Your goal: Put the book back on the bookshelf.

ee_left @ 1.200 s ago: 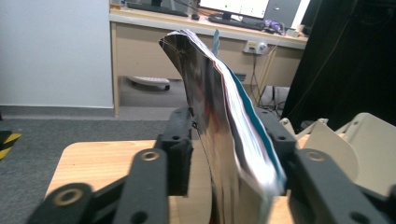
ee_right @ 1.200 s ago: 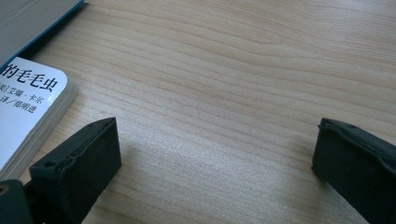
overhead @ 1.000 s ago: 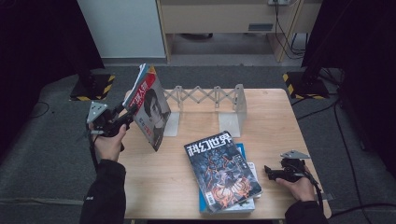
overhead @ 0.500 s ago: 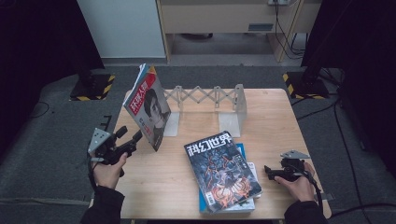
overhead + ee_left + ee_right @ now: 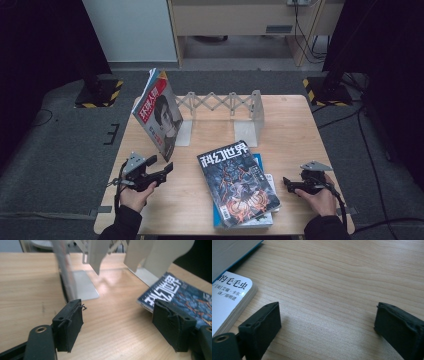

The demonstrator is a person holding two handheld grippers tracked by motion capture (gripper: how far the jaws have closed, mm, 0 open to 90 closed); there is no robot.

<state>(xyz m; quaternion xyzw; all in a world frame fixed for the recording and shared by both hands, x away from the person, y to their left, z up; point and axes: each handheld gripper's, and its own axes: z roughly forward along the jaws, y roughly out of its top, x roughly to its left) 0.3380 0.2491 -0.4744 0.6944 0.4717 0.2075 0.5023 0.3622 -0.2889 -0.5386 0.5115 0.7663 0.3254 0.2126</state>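
Note:
A red-titled magazine (image 5: 159, 115) with a portrait cover stands leaning at the left end of the grey folding book rack (image 5: 225, 106). A dark science-fiction magazine (image 5: 237, 182) lies on top of a flat stack of books near the table's front. My left gripper (image 5: 169, 168) hovers low, below the standing magazine and apart from it. Its jaws have just been opening and nothing is between them (image 5: 120, 325). My right gripper (image 5: 286, 182) rests right of the stack, open and empty (image 5: 327, 322); its jaws have just been closing a little.
The wooden table (image 5: 300, 130) has bare room right of the rack. Ahead of the left gripper are the rack's base plate (image 5: 83, 286) and the dark magazine's corner (image 5: 175, 287). A white book's corner (image 5: 229, 297) lies left of the right jaws.
My left hand has come away from the standing magazine, down and toward the front left of the table, and its jaws stand wider. The magazine stays leaning at the rack. The right hand kept still.

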